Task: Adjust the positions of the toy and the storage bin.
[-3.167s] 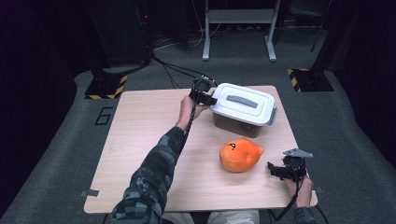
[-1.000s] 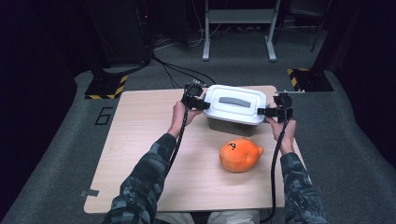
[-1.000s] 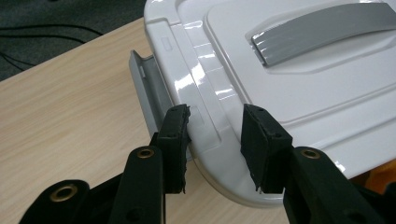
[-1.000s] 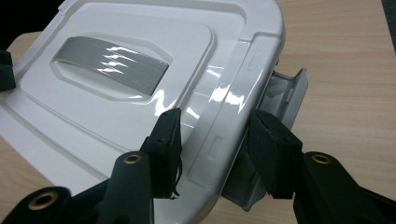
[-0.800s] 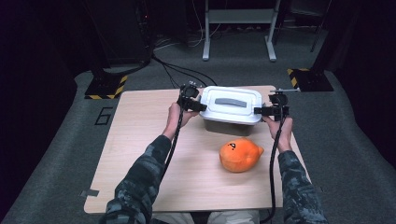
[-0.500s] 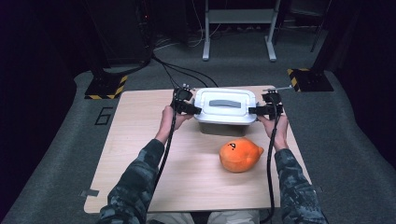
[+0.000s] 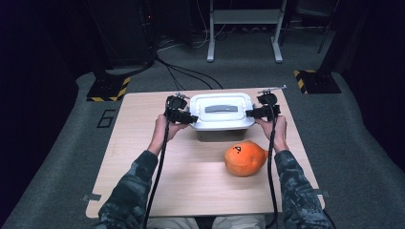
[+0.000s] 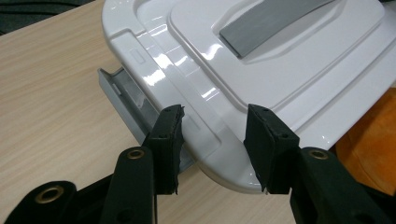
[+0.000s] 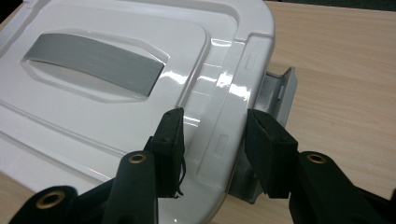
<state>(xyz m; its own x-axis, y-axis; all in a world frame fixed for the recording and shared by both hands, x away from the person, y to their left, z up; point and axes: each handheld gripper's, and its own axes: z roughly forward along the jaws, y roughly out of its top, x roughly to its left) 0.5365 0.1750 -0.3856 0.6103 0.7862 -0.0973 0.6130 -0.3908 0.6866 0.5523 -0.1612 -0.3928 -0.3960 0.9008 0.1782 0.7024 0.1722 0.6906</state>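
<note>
White plastic lidded box [image 7: 221, 116] has slid leftward to the table's [image 7: 143, 157] far centre — left gripper [image 7: 187, 118] and right gripper [image 7: 252, 113] each clamp a lid end, orange plush toy [image 7: 245, 158] nearby.

A "6" [image 7: 105, 118] is marked on the grey floor [image 7: 57, 143] left of the table.

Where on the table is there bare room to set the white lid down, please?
The widest bare patch is the table's left half, beside the left gripper. The near strip before the orange plush is free too. Around the bin under the lid it is crowded.
</note>
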